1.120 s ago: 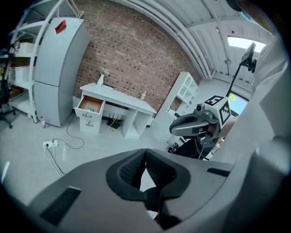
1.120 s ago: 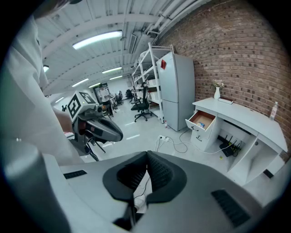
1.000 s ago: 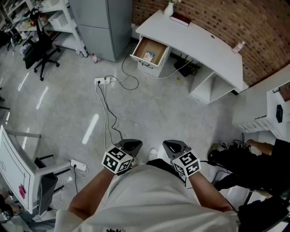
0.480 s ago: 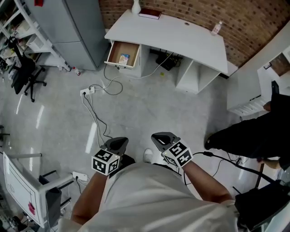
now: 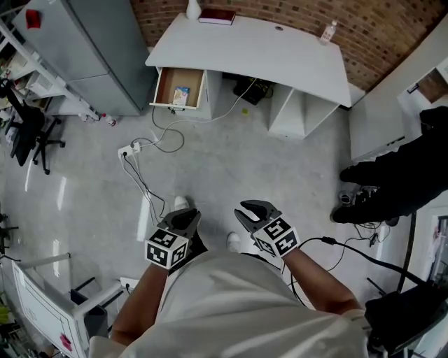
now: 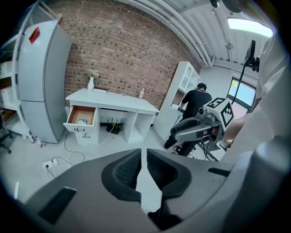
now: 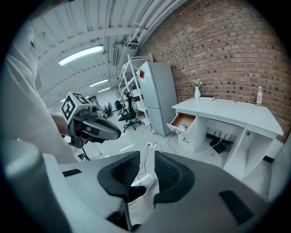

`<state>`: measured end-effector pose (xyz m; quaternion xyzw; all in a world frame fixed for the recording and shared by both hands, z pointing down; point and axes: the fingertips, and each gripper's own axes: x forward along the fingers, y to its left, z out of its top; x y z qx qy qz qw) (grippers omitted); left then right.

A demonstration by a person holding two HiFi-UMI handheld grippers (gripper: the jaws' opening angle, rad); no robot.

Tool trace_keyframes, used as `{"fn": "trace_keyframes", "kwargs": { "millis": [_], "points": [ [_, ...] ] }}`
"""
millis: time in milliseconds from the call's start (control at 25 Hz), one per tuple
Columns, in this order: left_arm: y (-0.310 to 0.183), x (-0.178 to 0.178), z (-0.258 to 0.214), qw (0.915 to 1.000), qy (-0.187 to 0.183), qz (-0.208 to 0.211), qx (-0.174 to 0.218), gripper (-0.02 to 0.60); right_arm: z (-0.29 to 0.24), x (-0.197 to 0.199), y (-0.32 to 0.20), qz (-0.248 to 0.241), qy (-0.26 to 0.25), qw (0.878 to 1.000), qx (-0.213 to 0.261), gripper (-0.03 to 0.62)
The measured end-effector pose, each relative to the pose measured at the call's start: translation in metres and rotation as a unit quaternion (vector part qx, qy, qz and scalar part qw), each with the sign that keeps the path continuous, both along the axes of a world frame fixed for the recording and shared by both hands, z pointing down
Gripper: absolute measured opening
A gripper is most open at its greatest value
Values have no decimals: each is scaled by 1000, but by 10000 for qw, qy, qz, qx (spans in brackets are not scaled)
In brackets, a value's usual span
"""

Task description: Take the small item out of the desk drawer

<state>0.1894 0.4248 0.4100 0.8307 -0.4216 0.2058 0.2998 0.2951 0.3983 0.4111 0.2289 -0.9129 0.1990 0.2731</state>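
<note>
Grey left gripper (image 6: pixel 142 157), jaws together, empty

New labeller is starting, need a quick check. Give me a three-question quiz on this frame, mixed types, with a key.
1. True or false: the drawer is open with a small item inside.
2. Multiple choice: what stands on the desk at the drawer end? A) vase B) laptop C) mug
3. Short answer: is the left gripper or the right gripper at the drawer?

Key
1. True.
2. A.
3. No. Both are close to the person's body, far across the floor from the desk.
</note>
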Motion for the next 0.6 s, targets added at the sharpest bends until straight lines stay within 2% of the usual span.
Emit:
{"fn": "trace_keyframes", "kwargs": {
  "millis": [120,200,360,600],
  "points": [
    [-46,-17,9,9998,142,140,38,52,12,-15,-38,165,122,9998,-11,117],
    [-75,-41,11,9993,189,329,26,86,13,-38,-62,318,204,9993,-16,115],
    [-130,-106,13,9977,141,668,-51,106,0,-104,-113,570,257,9980,96,95],
    [-201,-205,23,9953,80,950,-185,132,-6,-199,-185,894,284,9955,164,40]
  ]
}}
